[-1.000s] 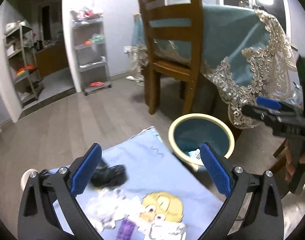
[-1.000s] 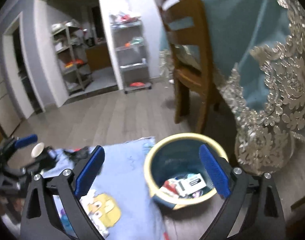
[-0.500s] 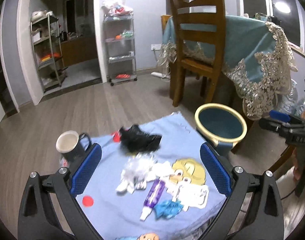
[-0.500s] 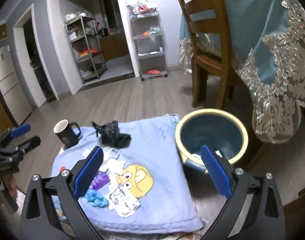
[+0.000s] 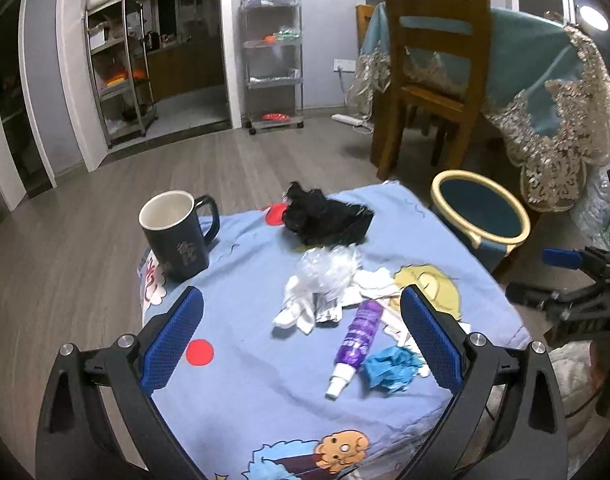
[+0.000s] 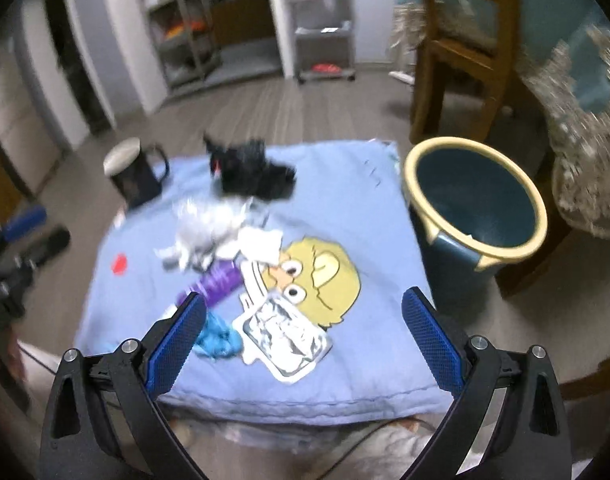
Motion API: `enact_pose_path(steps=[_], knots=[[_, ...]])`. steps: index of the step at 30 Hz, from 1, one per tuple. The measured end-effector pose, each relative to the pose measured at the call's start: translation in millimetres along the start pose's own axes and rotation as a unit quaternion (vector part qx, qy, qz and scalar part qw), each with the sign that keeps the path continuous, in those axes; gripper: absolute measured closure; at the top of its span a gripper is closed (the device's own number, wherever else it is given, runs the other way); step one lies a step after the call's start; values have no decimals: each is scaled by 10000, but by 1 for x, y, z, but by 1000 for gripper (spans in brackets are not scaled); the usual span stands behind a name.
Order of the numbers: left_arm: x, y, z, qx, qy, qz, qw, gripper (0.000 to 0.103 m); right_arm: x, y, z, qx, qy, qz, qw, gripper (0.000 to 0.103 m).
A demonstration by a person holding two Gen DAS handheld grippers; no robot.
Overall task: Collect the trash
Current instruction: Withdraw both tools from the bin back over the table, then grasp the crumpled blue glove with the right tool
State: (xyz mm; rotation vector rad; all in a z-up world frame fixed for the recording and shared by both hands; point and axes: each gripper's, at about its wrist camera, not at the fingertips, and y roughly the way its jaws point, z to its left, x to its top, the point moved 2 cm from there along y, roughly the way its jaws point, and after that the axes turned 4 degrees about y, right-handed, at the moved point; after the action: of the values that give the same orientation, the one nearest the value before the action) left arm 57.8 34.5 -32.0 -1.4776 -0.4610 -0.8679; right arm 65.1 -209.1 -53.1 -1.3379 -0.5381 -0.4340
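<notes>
A grey wood-plank floor runs back to pale lilac-grey walls and an open doorway into a dim side room with brown wooden cabinets. A tall metal wire shelving rack stands inside that doorway, and a grey wheeled tiered cart stands against the wall beside it. To the right, a brown wooden slat-back chair is pushed up to a table draped in a teal cloth with cream lace trim, under a bright round light.

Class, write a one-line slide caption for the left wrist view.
Open left gripper hovers over litter on a blue cloth beside the bin.
</notes>
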Motion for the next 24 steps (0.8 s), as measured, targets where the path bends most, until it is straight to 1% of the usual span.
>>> enact_pose_path(steps=[2, 5, 8, 12, 14, 18, 21, 22, 23, 24], knots=[[-5, 8, 2, 9, 7, 105, 9999, 6, -3, 13, 10, -52, -223, 145, 9996, 6], [-11, 21, 6, -15, -149, 273, 9995, 6, -8, 31, 18, -1, -357, 351, 9987, 6], [-13, 27, 13, -40, -396, 278, 9988, 6, -16, 49, 33, 191, -596, 581, 9963, 6], [-12, 30, 19, 150, -385, 262, 9988, 6, -25, 65, 59, 496, -956, 671, 9919, 10], [-12, 32, 21, 173, -388, 270, 9987, 6, -28, 74, 71, 667, -1100, 759, 9888, 20], [-14, 38, 26, 186, -457, 348, 9982, 6, -33, 90, 87, 819, -1298, 912, 9839, 31], [-16, 42, 30, 149, -564, 408, 9975, 6, -37, 99, 94, 709, -1517, 1036, 9804, 42], [-17, 42, 30, 148, -571, 422, 9974, 6, -40, 103, 95, 662, -1570, 1123, 9790, 53], [-17, 43, 30, 149, -575, 438, 9973, 6, -42, 107, 95, 656, -1584, 1247, 9773, 66], [-17, 44, 29, 144, -575, 453, 9972, 6, -43, 109, 95, 680, -1572, 1322, 9763, 67]])
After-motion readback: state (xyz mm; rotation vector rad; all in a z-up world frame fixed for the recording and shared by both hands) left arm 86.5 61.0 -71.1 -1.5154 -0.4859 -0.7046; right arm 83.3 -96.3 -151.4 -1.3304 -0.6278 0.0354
